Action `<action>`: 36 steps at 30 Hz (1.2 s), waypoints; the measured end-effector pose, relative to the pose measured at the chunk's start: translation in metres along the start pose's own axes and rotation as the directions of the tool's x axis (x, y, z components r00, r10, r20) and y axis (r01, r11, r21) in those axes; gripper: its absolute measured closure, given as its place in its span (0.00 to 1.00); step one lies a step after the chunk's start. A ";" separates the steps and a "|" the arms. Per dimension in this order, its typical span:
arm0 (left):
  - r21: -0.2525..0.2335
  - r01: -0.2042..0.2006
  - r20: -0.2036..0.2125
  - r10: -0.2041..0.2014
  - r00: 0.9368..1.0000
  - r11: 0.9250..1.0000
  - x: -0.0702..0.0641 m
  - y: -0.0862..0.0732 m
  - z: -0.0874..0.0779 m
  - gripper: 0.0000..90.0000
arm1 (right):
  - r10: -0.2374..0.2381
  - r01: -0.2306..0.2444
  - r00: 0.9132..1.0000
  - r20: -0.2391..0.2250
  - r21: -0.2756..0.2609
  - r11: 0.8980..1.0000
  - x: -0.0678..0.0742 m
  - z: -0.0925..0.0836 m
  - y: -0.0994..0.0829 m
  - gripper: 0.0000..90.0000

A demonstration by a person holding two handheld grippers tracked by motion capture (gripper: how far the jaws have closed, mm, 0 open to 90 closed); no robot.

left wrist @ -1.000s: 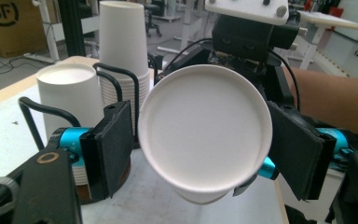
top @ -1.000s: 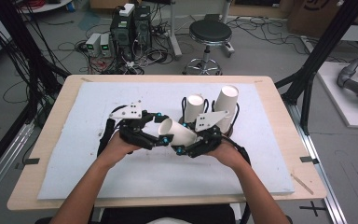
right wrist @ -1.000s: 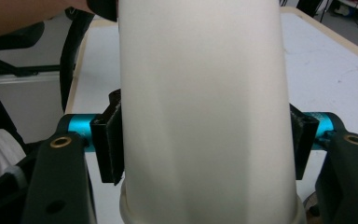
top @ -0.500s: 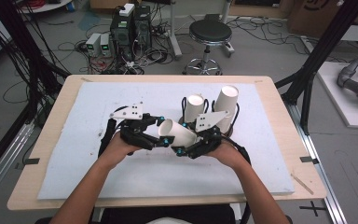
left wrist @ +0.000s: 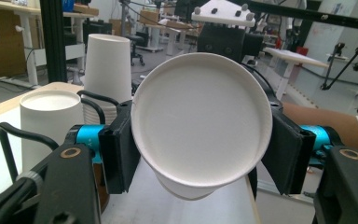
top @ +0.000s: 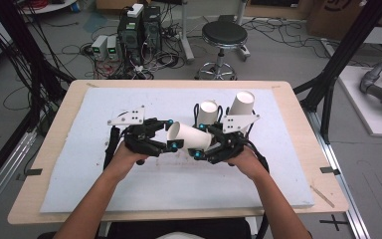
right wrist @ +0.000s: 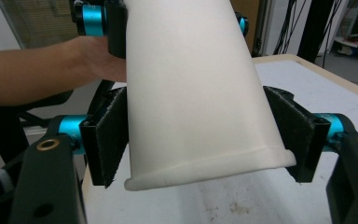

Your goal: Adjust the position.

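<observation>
Both your tools grip one paper cup (top: 189, 138) held sideways above the bench (top: 298, 209): left tool (top: 170, 145) clamps its base, right tool (top: 197, 155) its rim end, likely for a handover.

Paper cup (right wrist: 196, 88) top cut off by right gripper view's upper edge.
</observation>
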State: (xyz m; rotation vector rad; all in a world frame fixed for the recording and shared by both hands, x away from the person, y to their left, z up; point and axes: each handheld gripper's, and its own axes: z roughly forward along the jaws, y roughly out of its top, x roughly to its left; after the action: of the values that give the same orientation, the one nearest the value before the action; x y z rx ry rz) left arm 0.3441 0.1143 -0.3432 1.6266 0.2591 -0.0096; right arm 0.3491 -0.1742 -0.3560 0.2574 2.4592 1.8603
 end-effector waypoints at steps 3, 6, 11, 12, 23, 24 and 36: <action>0.020 0.009 -0.027 -0.009 1.000 1.000 0.001 -0.001 0.000 0.37 | -0.009 0.009 1.000 0.002 0.008 1.000 0.000 0.000 0.000 0.33; 0.031 0.009 -0.043 -0.008 0.999 0.999 0.002 -0.002 -0.002 0.30 | -0.029 0.028 0.999 0.021 0.048 0.998 -0.001 0.001 -0.002 0.35; 0.051 -0.005 -0.052 0.007 0.999 0.999 0.002 0.001 -0.005 0.30 | -0.036 0.035 0.999 0.014 0.069 0.997 -0.002 0.002 -0.003 0.37; 0.049 -0.007 -0.053 0.010 0.999 0.999 0.002 0.002 -0.007 0.30 | -0.036 0.035 0.999 0.014 0.069 0.997 -0.002 0.002 -0.003 0.37; 0.112 -0.023 -0.005 0.024 1.000 0.993 0.001 0.000 -0.005 0.31 | -0.053 0.057 0.998 -0.036 0.131 0.990 -0.001 0.001 -0.002 0.37; 0.115 -0.029 0.002 0.029 1.000 0.993 0.001 -0.001 -0.005 0.32 | -0.064 0.069 0.997 -0.038 0.139 0.988 0.000 0.001 -0.002 0.37; 0.027 0.011 0.001 -0.012 1.000 1.000 0.006 0.001 -0.013 0.40 | -0.029 0.026 0.999 0.035 0.078 0.997 -0.001 -0.002 -0.001 0.21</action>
State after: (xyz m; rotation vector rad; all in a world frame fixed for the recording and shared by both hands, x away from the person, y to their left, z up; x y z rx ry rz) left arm 0.3478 0.1279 -0.3426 1.6516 0.2688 -0.0225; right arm 0.3496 -0.1760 -0.3562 0.2565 2.5012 1.7364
